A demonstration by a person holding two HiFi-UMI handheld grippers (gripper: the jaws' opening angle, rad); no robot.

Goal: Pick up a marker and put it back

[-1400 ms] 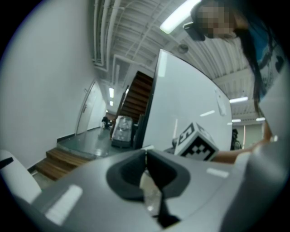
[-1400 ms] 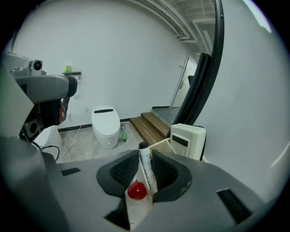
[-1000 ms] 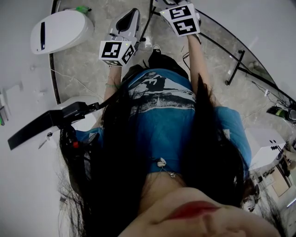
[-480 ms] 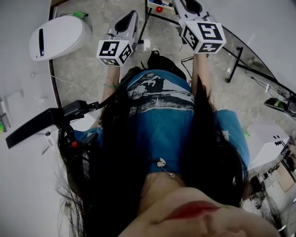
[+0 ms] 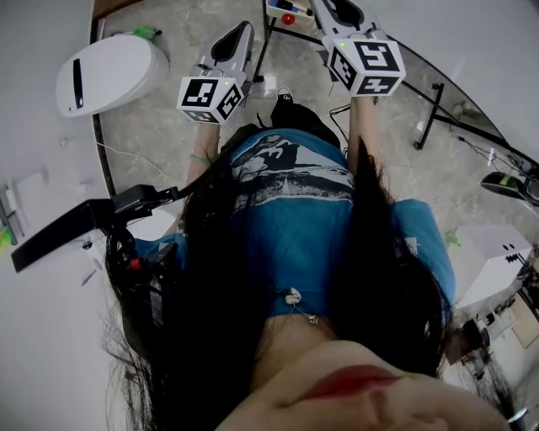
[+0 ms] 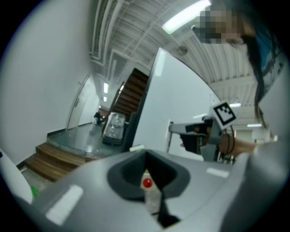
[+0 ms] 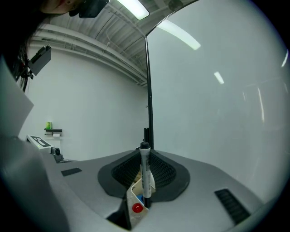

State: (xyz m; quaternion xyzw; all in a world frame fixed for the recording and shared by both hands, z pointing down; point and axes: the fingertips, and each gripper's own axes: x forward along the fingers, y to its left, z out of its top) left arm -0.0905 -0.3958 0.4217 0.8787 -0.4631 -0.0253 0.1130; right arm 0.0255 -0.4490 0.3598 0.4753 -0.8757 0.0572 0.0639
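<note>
In the right gripper view a marker (image 7: 145,174) with a white barrel and black cap stands upright between the jaws of my right gripper (image 7: 144,183), which is shut on it. Just beyond it is a small white holder (image 7: 135,199) with a red cap and a blue one in it. The head view shows that holder (image 5: 285,13) at the top edge, beside my right gripper (image 5: 337,13); the held marker is hidden there. My left gripper (image 5: 240,38) hangs to the left. Its jaws (image 6: 147,181) stand slightly apart with nothing between them.
A white rounded device (image 5: 109,63) lies at the upper left on the stone floor. A black stand (image 5: 425,118) and a glass panel edge run at the right. A black arm (image 5: 84,223) sticks out at the left. A white box (image 5: 488,261) sits at the right.
My right gripper has moved right and nearer to the person, still with the marker. The holder with the red cap has come into view at the top. The left gripper has barely moved.
</note>
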